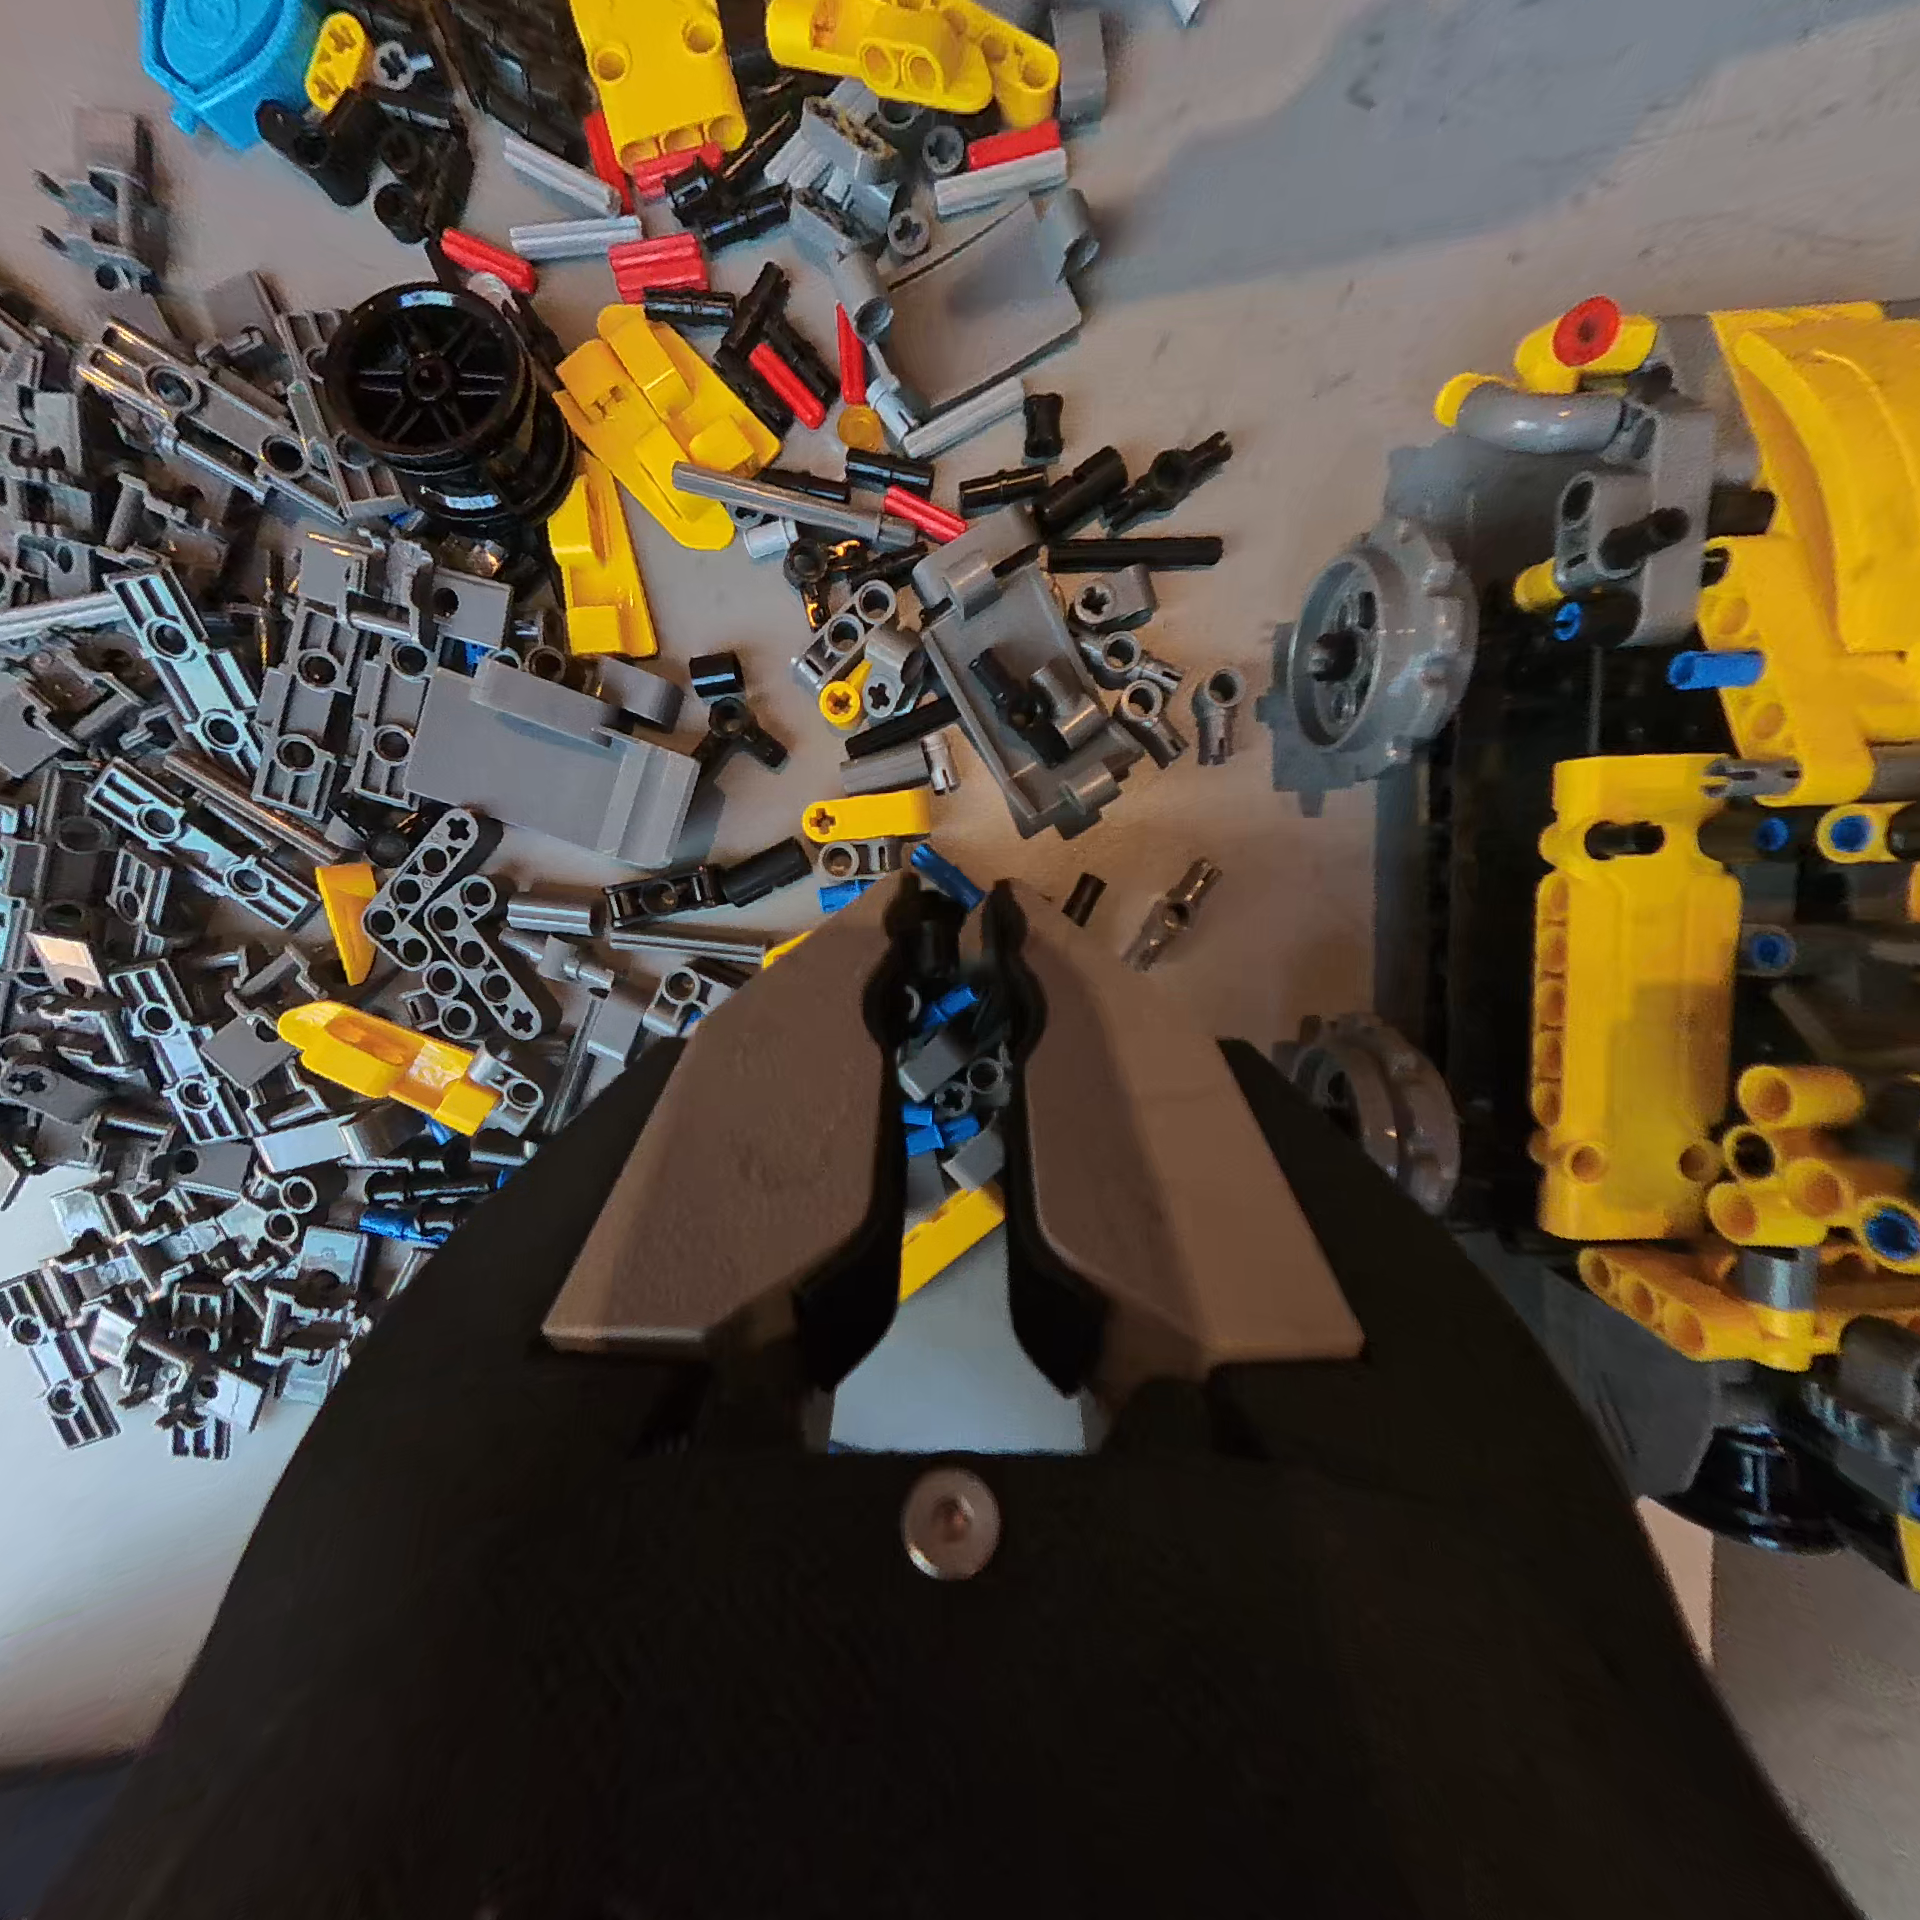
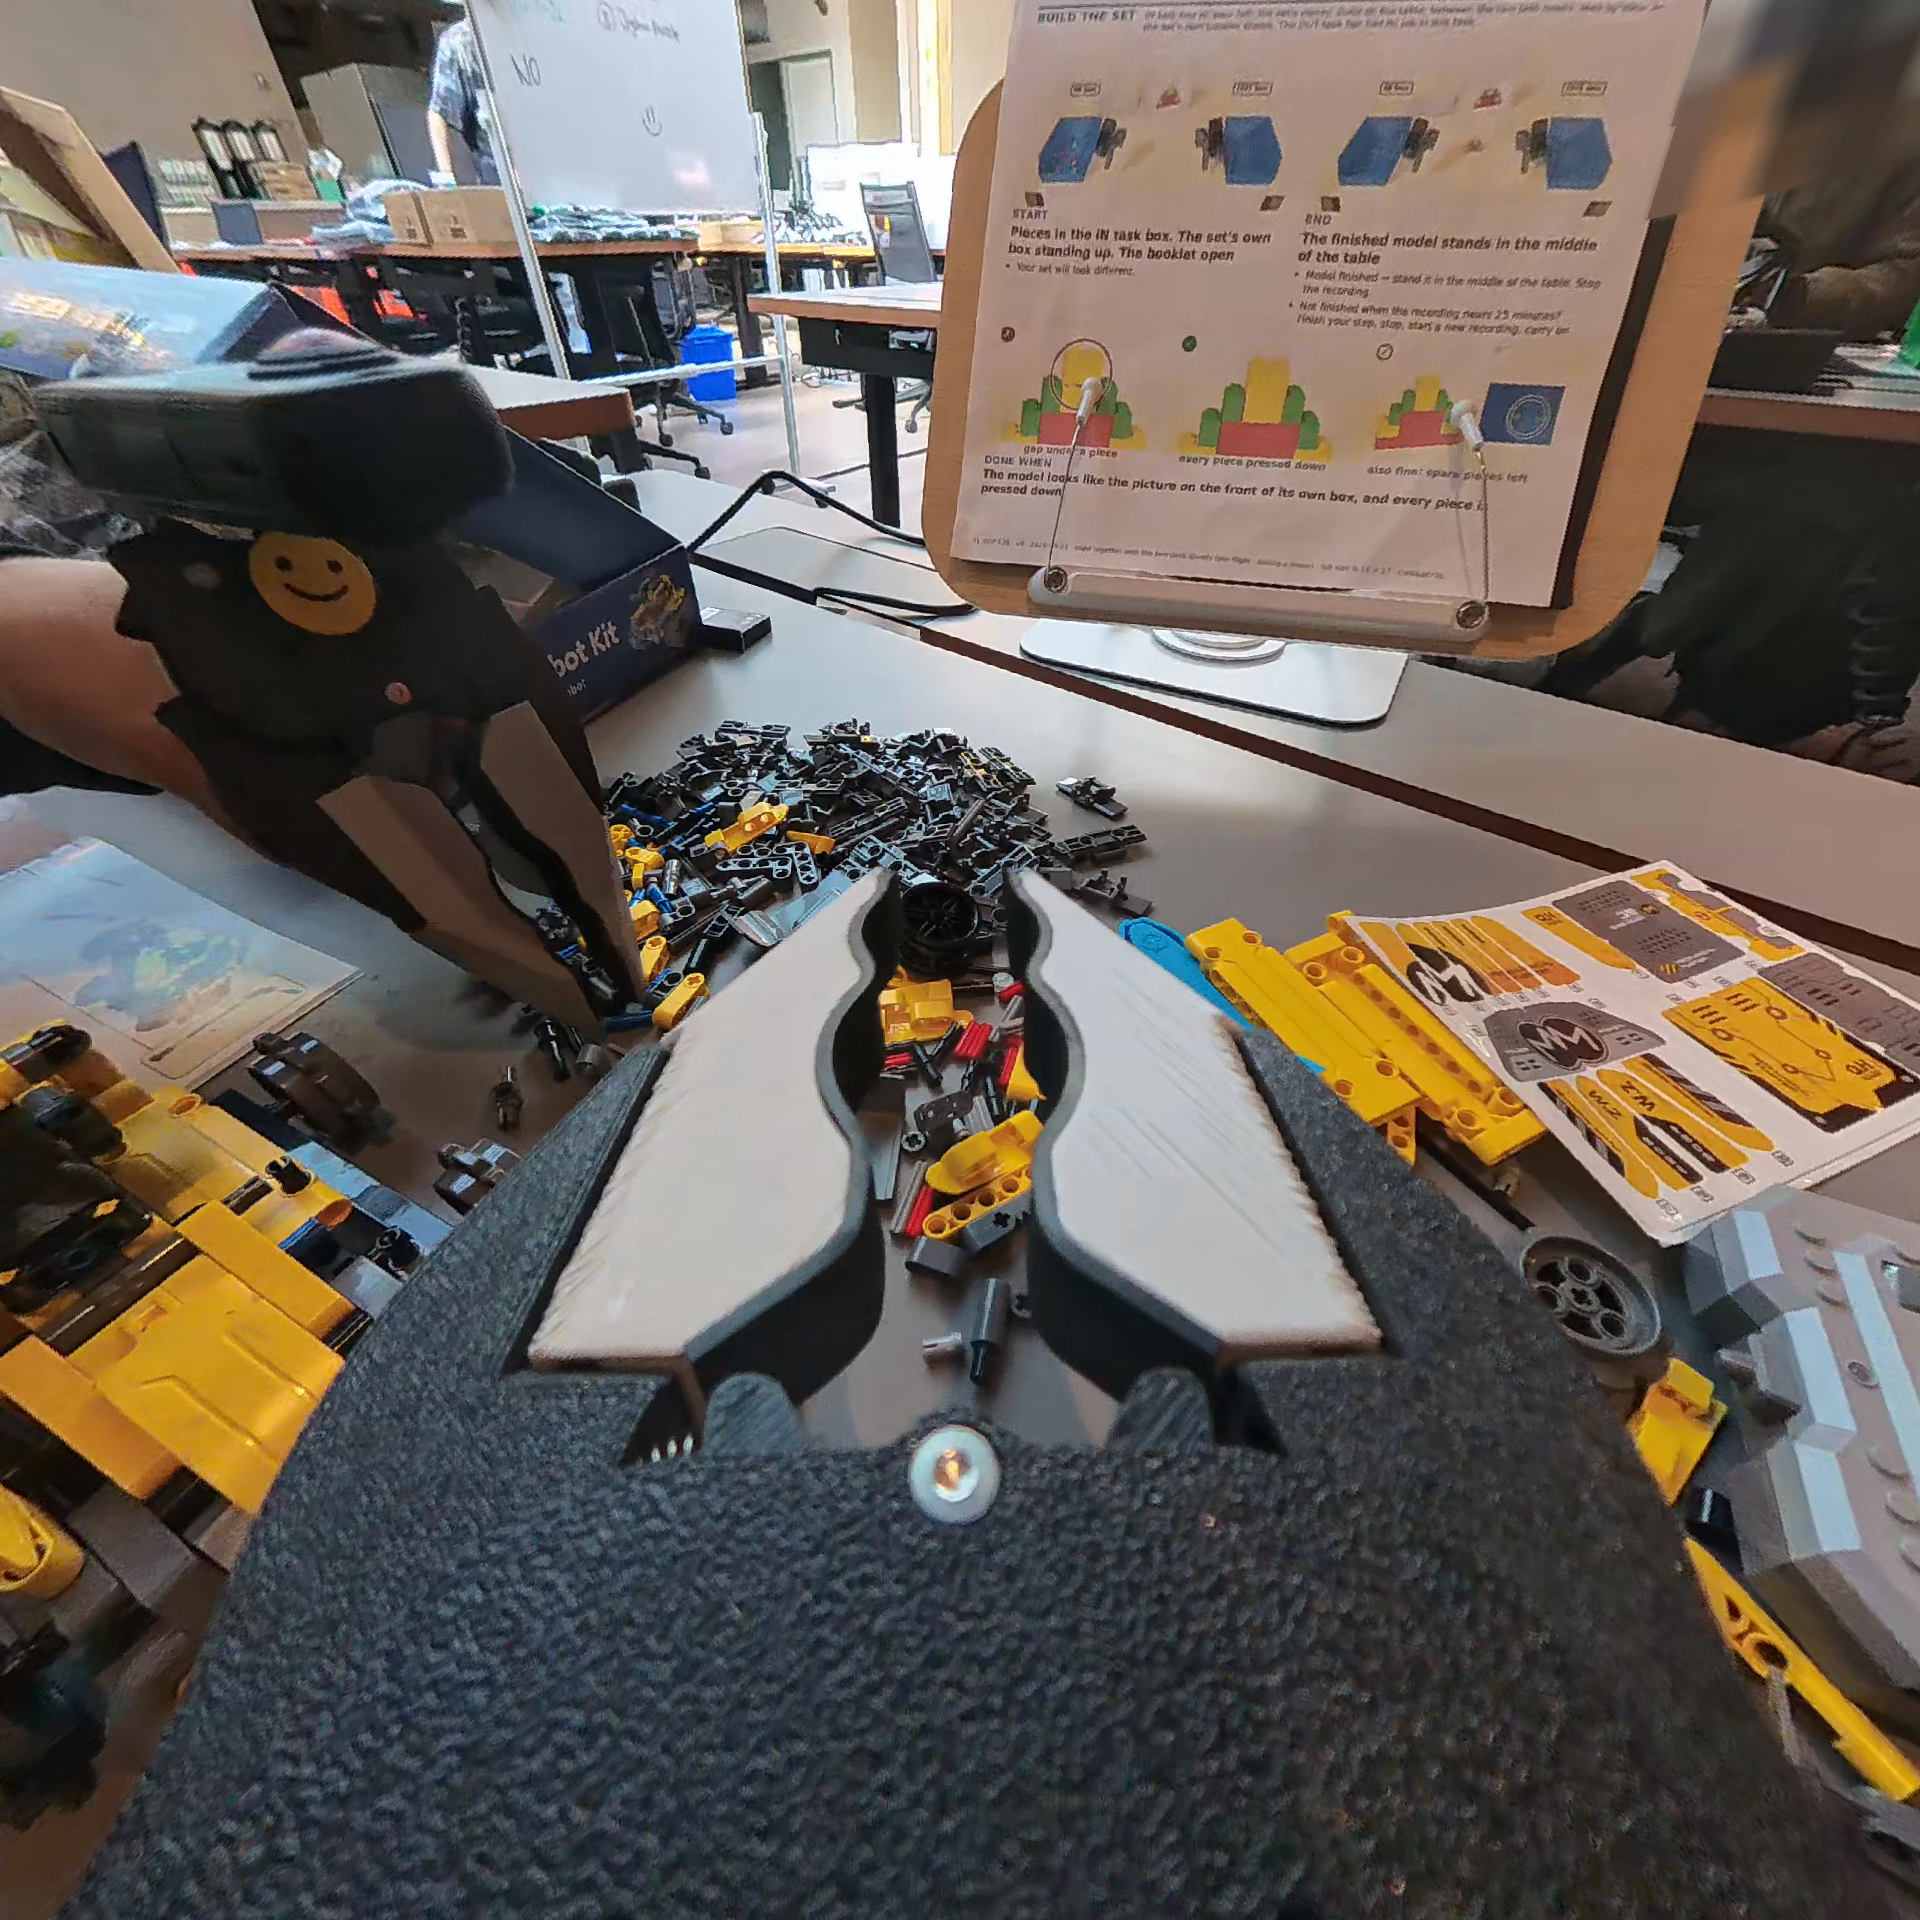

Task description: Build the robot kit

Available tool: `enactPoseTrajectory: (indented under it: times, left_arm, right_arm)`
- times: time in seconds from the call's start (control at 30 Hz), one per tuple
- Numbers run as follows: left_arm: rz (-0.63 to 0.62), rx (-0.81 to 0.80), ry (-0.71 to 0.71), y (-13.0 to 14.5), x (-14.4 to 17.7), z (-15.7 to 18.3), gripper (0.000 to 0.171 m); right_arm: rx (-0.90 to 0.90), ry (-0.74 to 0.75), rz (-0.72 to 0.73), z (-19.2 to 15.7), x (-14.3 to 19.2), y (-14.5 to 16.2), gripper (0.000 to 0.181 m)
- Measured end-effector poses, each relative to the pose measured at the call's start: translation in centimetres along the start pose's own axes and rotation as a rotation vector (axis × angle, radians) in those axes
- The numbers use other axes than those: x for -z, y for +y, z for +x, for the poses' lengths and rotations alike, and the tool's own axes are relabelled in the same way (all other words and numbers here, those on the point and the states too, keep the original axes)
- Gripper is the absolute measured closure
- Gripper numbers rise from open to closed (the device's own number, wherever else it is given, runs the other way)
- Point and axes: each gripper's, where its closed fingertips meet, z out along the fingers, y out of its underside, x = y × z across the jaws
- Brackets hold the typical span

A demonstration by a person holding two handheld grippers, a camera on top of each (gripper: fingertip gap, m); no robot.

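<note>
My left gripper (image 1: 956,914) points straight down into a pile of loose grey, black and yellow building pieces (image 1: 312,727). Its jaws stand a narrow gap apart, and I see nothing held. Its tips are right over small blue pins (image 1: 951,1003) and a black pin at the pile's edge. It also shows in the right wrist view (image 2: 597,987), held by a hand (image 2: 62,675). My right gripper (image 2: 954,899) hovers open and empty above the same pile (image 2: 883,800), with a black wheel (image 2: 940,920) seen between its tips. A half-built yellow model (image 1: 1642,987) stands to the right of the left gripper.
The model also shows in the right wrist view (image 2: 156,1299), with an open booklet (image 2: 156,956) behind it. To the right lie a sticker sheet (image 2: 1662,1039), long yellow beams (image 2: 1351,1018) and large grey parts (image 2: 1808,1403). A printed sheet on a stand (image 2: 1299,312) and a dark box (image 2: 613,613) stand at the back. About 20 cm separates my left fingertips from my right.
</note>
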Motion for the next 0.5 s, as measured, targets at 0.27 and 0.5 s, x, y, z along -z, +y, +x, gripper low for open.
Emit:
enactPoseTrajectory:
  times: [0.27,0.5]
  left_arm:
    - [0.003,0.061,-0.017,0.02,-0.47,-0.32,0.166]
    - [0.04,-0.008,-0.016,-0.61,-0.1,0.36,0.15]
  right_arm:
    - [-0.028,-0.001,0.0,0.37,0.05,0.13,0.162]
    - [-0.044,-0.009,0.0,0.37,0.09,0.14,0.162]
